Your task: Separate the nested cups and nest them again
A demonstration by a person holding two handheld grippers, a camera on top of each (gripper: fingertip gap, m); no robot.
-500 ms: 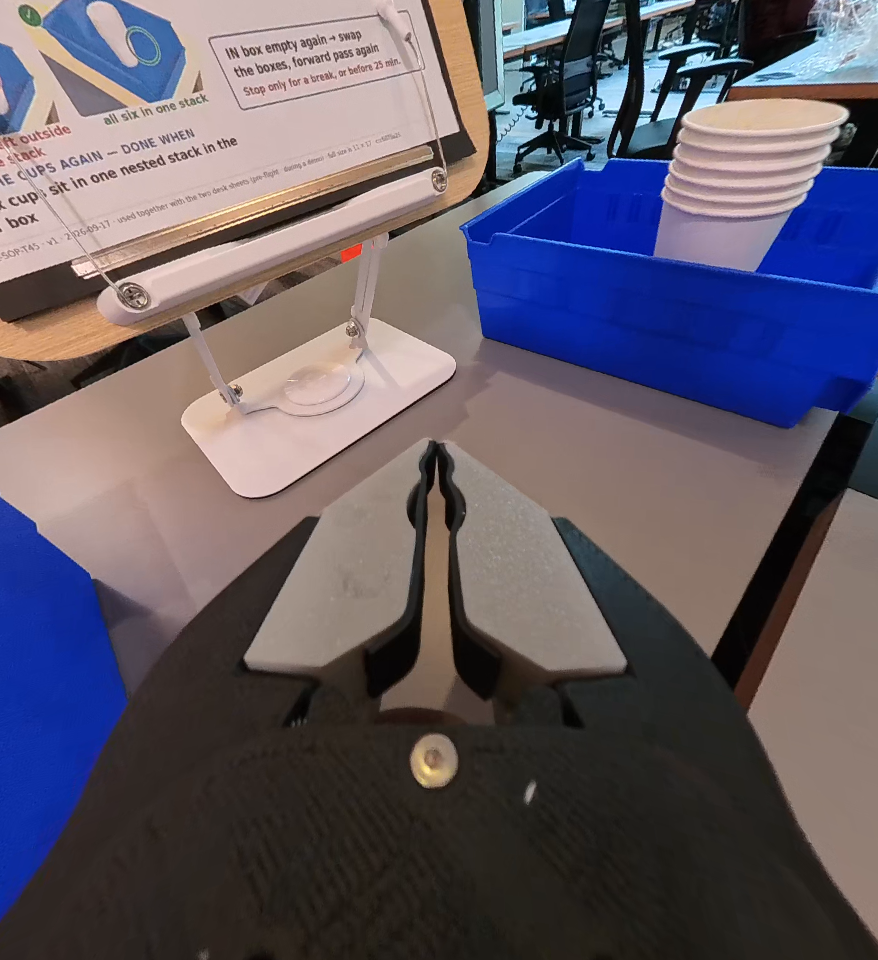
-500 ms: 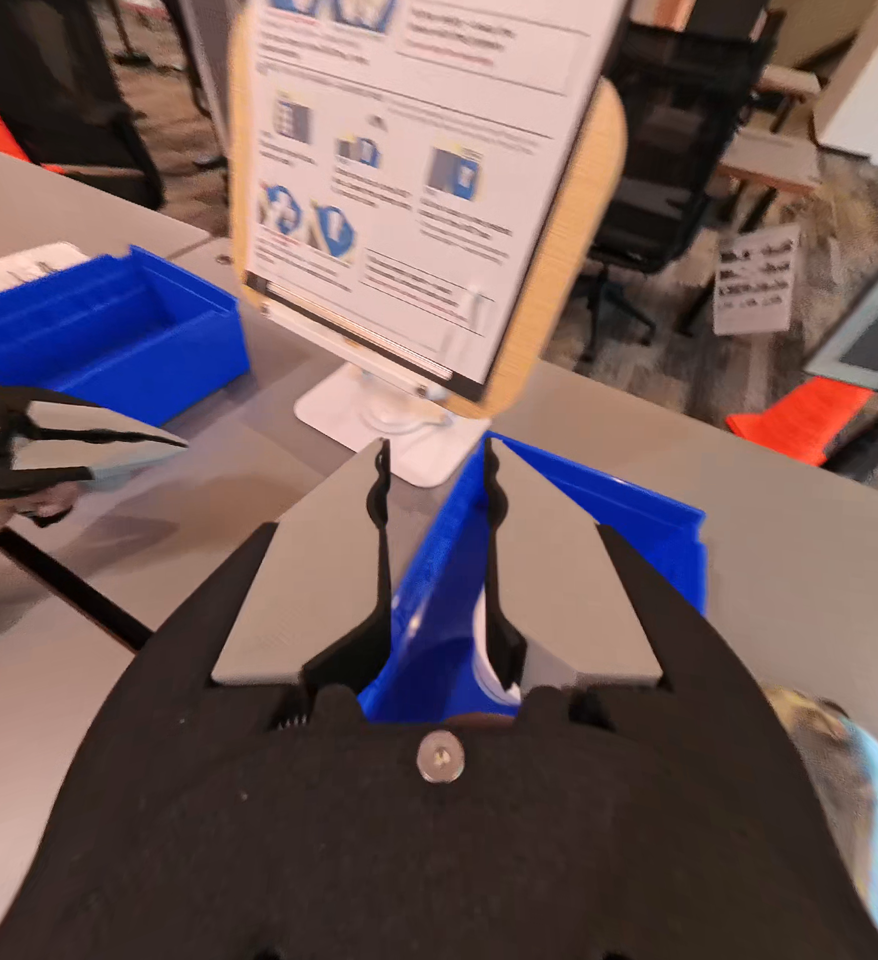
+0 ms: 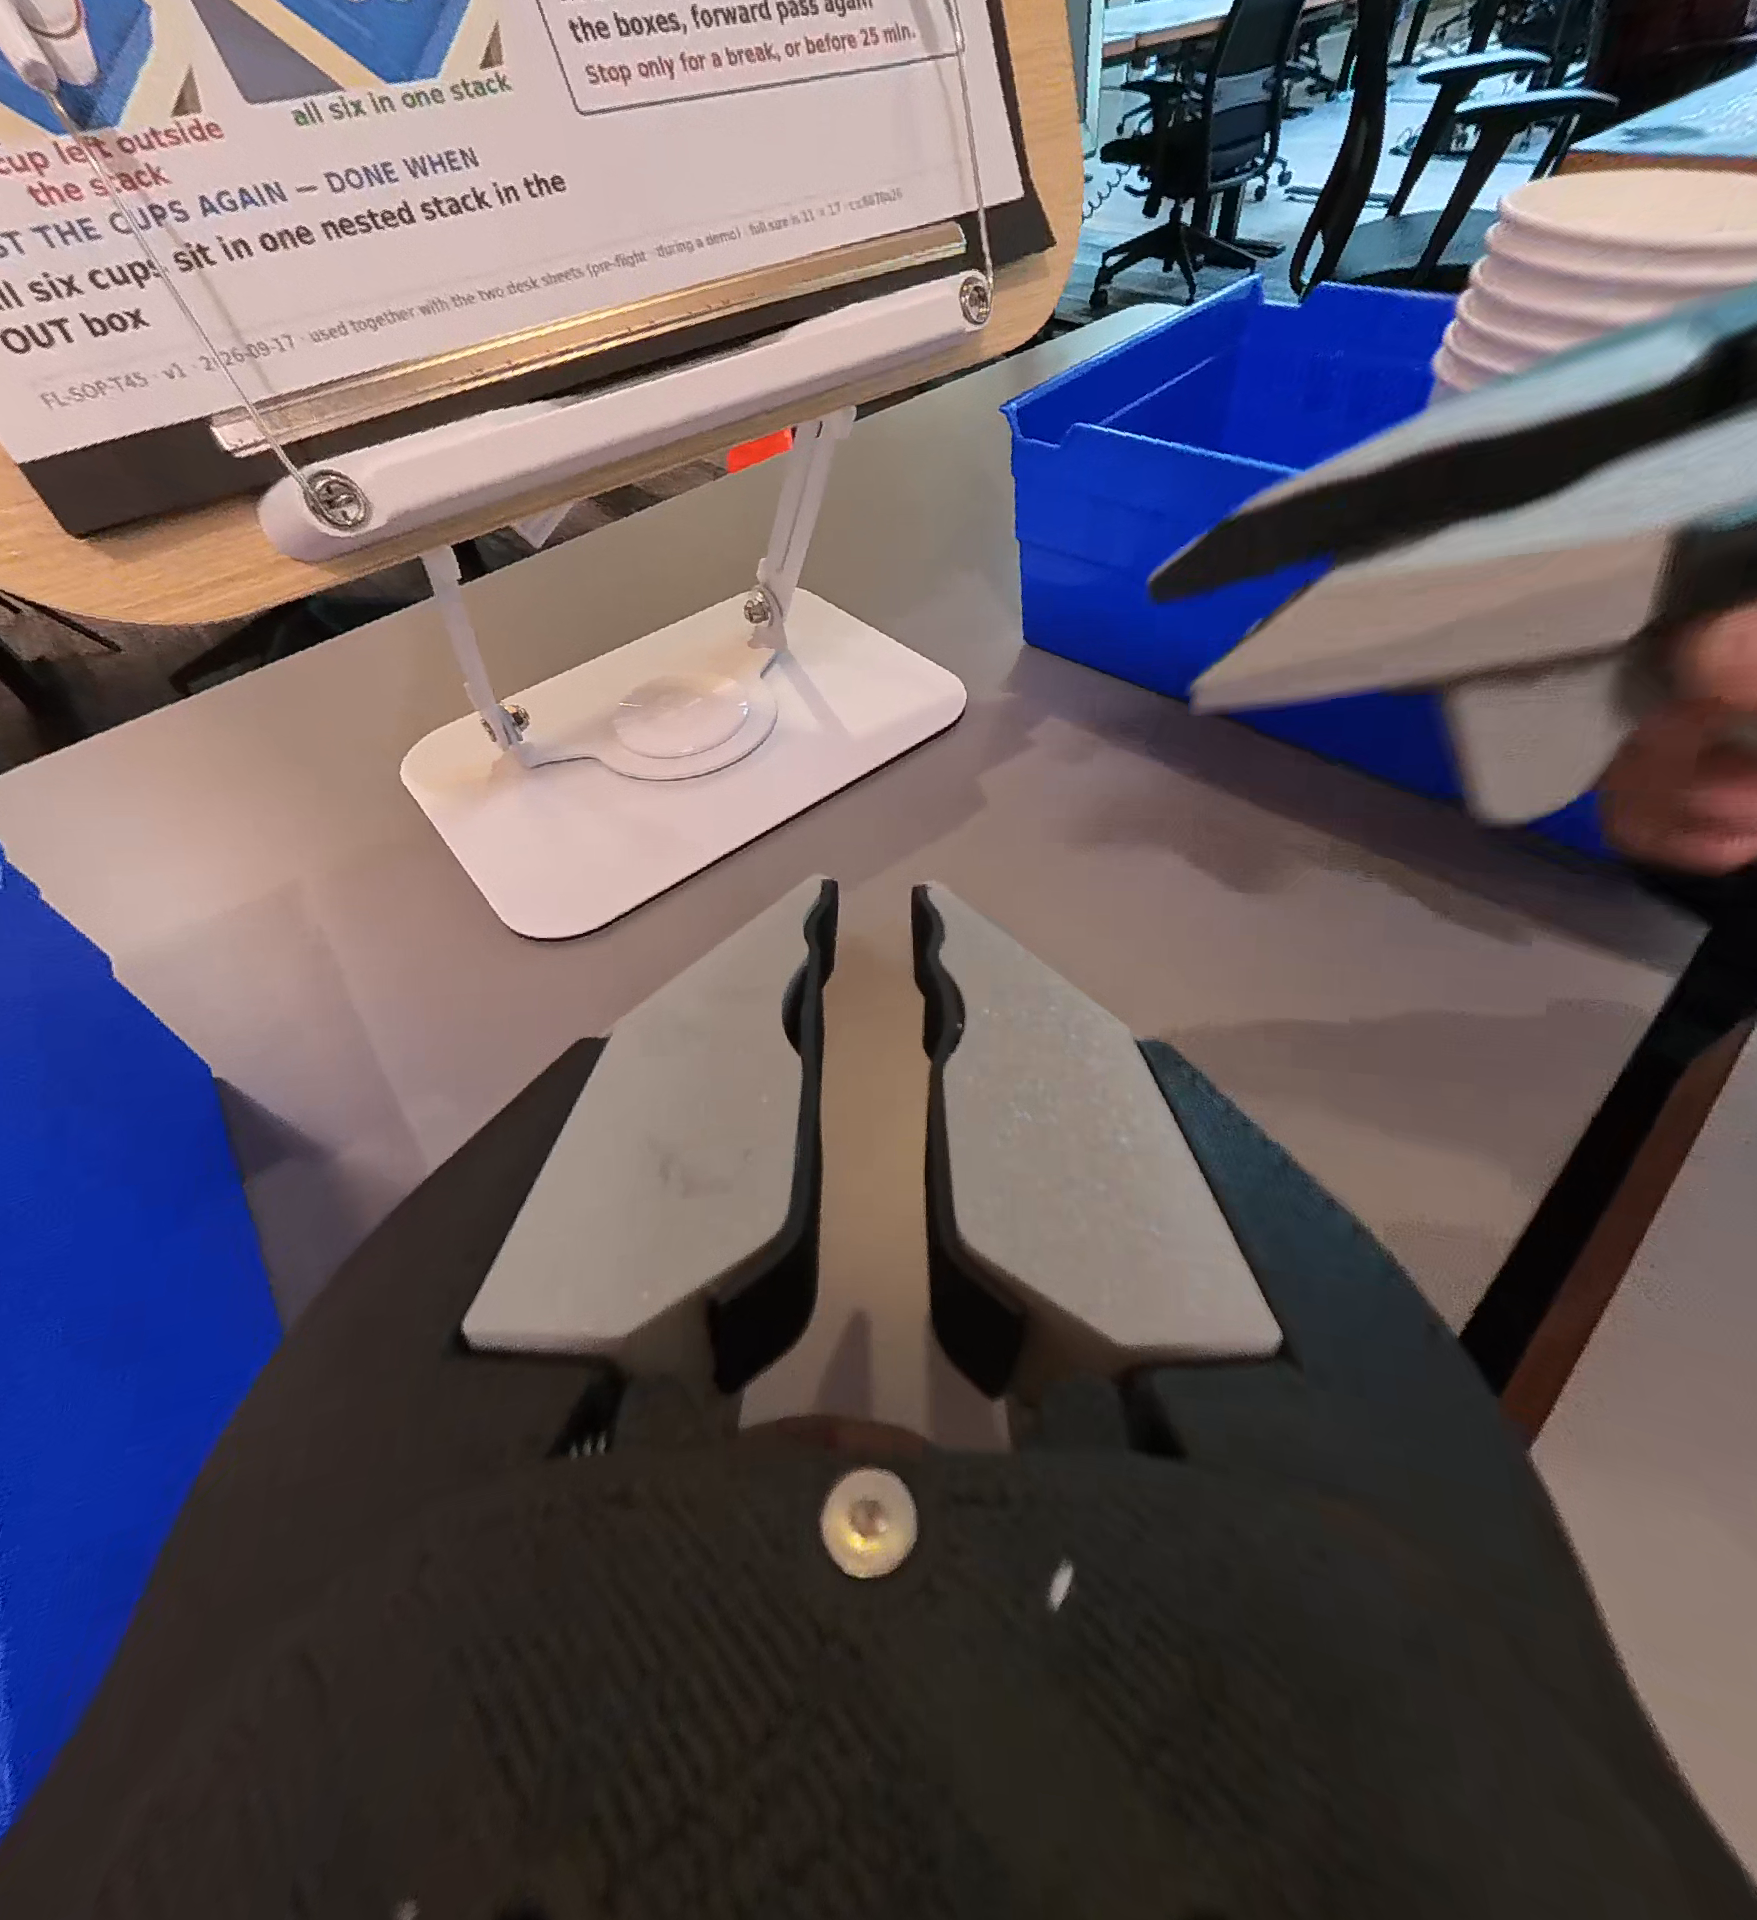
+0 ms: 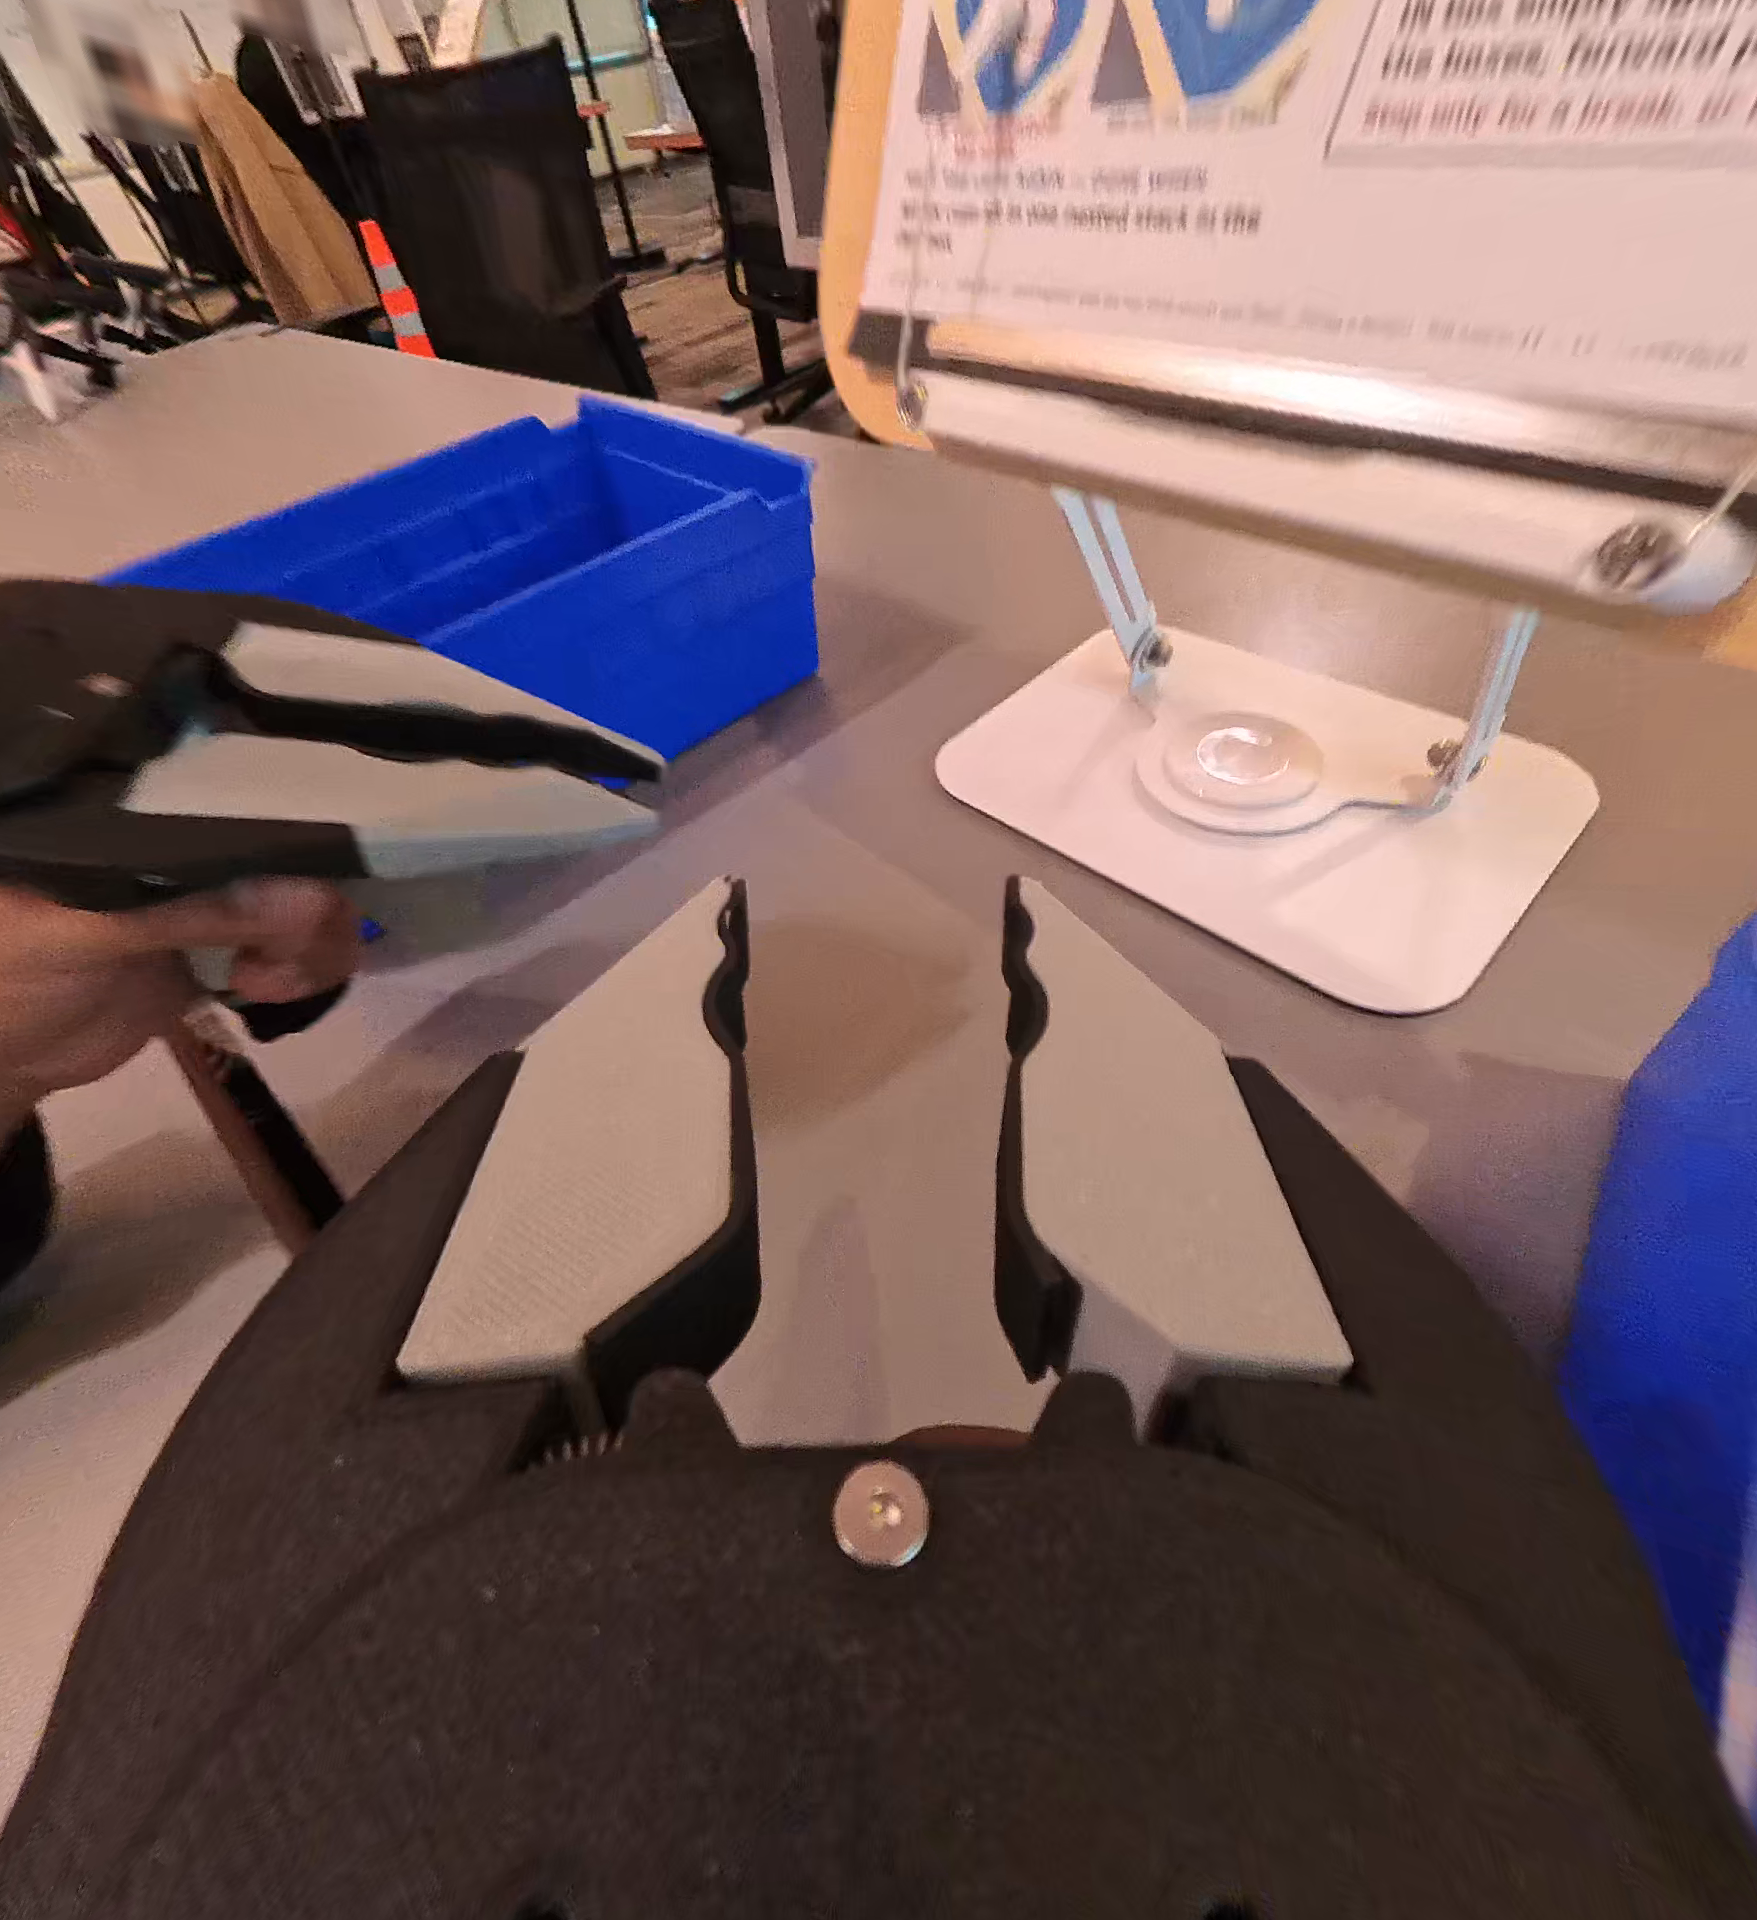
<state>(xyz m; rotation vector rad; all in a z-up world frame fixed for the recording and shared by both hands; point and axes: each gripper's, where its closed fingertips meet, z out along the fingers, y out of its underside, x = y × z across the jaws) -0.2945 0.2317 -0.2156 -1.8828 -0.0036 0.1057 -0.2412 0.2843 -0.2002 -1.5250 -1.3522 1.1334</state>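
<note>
The nested cups (image 3: pixel 1622 281) stand upright in the blue bin (image 3: pixel 1165 499), ahead and right of my left gripper (image 3: pixel 874 904). My right gripper (image 4: pixel 869 894) is nearer; both sets of fingers are parted and empty.

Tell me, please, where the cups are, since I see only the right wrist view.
Observer: The nested cups stand upright as one stack in the blue bin, at the right of the table in the left wrist view.
Operator: Is my right gripper near them?
Observer: The right gripper hangs in front of that bin, tips pointing away from the stack, hiding its lower part.
Operator: Is the left gripper holding anything?
Observer: No; the left gripper has its jaws slightly parted, with only bare table between them.
</note>
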